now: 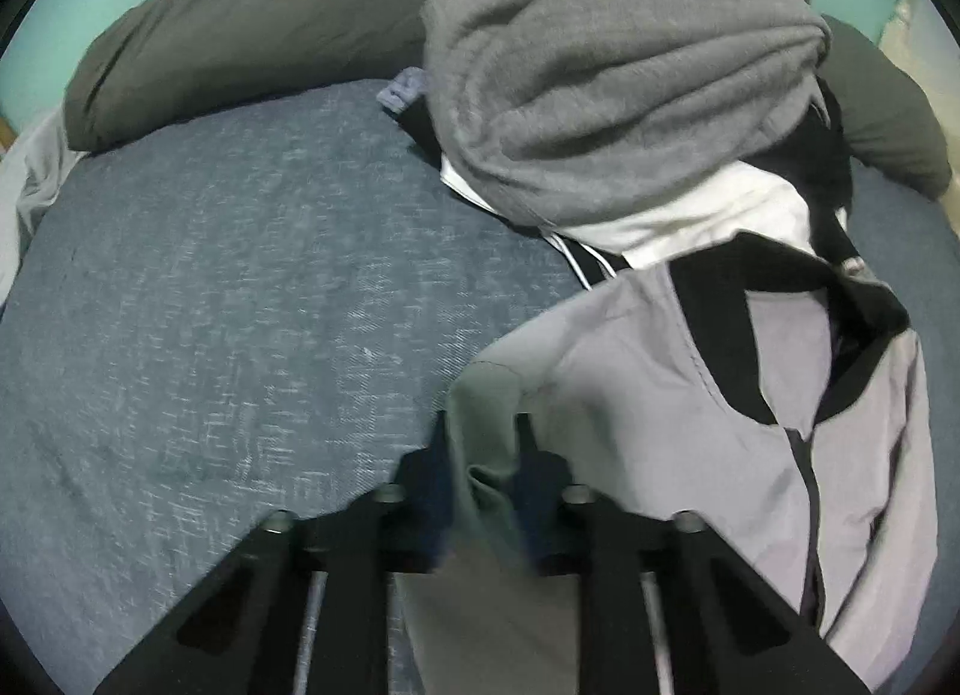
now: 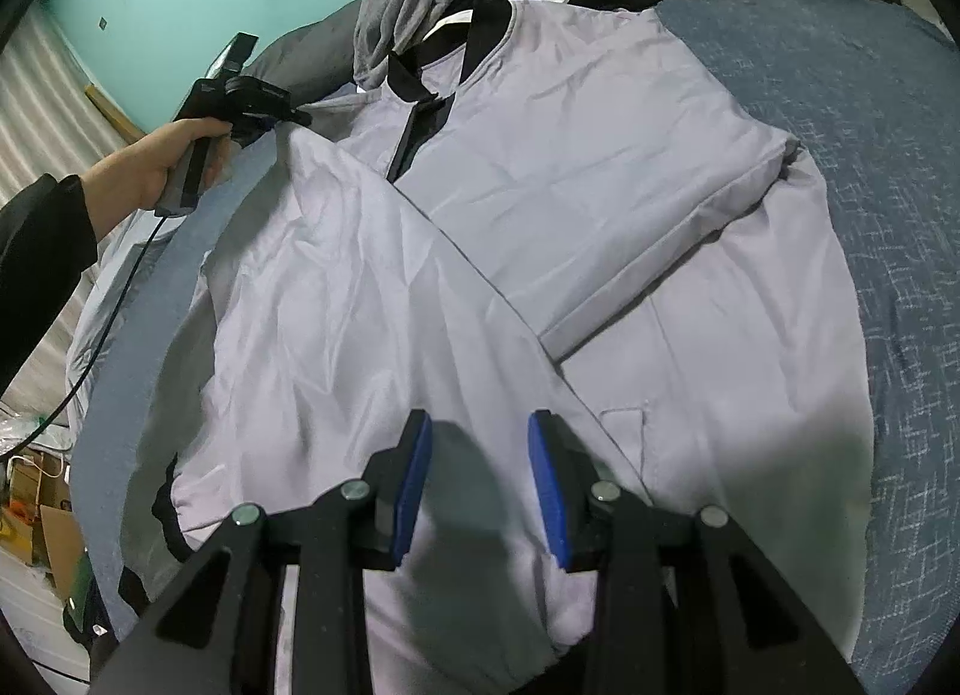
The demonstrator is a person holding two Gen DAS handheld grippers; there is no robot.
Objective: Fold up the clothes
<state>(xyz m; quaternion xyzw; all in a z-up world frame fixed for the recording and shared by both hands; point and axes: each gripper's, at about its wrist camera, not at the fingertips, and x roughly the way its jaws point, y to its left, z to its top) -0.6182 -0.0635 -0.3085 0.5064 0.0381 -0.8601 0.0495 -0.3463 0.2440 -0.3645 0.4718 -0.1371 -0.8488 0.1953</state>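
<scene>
Blue bedspread [image 2: 870, 155] bears jacket [image 2: 540, 185]; left tongs [image 1: 483, 443] pinch its shoulder.

Black sleeve [image 2: 42, 239]; black hand-held gripper [image 2: 480, 485] with blue pads [image 2: 414, 485].

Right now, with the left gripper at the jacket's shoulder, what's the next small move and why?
Probably draw the left gripper across toward the zipper. Its pads pinch a fold of the light grey jacket at the shoulder, the jacket lies spread on the blue bedspread, and the right gripper hovers open above the hem.
</scene>
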